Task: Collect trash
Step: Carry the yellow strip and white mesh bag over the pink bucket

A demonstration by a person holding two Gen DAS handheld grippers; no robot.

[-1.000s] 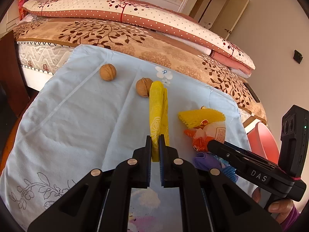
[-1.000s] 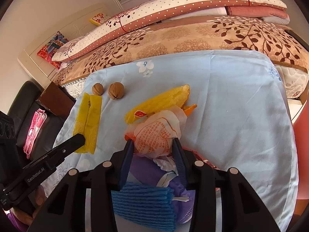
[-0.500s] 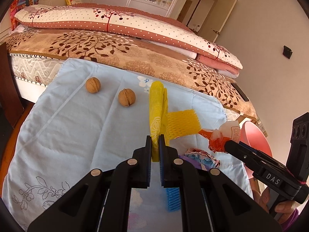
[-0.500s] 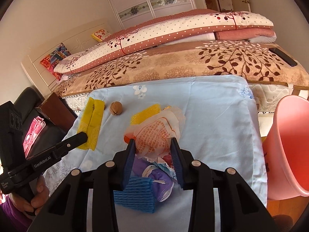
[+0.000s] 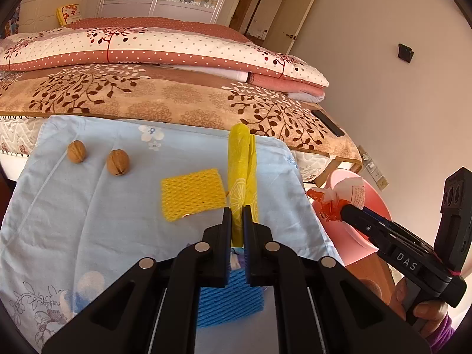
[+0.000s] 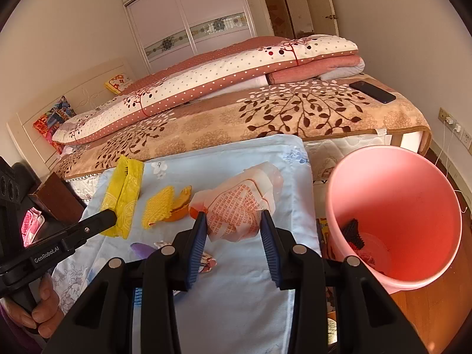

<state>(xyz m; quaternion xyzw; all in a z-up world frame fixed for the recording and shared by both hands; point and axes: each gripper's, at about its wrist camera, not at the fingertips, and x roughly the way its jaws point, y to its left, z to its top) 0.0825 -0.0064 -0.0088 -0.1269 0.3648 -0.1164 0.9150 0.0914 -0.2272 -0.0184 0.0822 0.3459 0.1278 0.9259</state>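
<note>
My right claw (image 6: pixel 233 225), clamped on the crumpled wrapper (image 6: pixel 240 203), has swung from the bench toward the pink bin (image 6: pixel 392 206), while my left claw (image 5: pixel 237 221) stays pinching the yellow packet (image 5: pixel 240 174).

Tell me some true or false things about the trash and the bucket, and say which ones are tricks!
1. The left gripper pinches a yellow wrapper. True.
2. The right gripper is empty. False: it holds a crumpled printed bag.
3. The pink bucket is empty. False: some trash already lies at its bottom.
4. Two walnuts sit on the blue cloth. True.
5. The yellow foam net is inside the bucket. False: it lies on the cloth.
</note>
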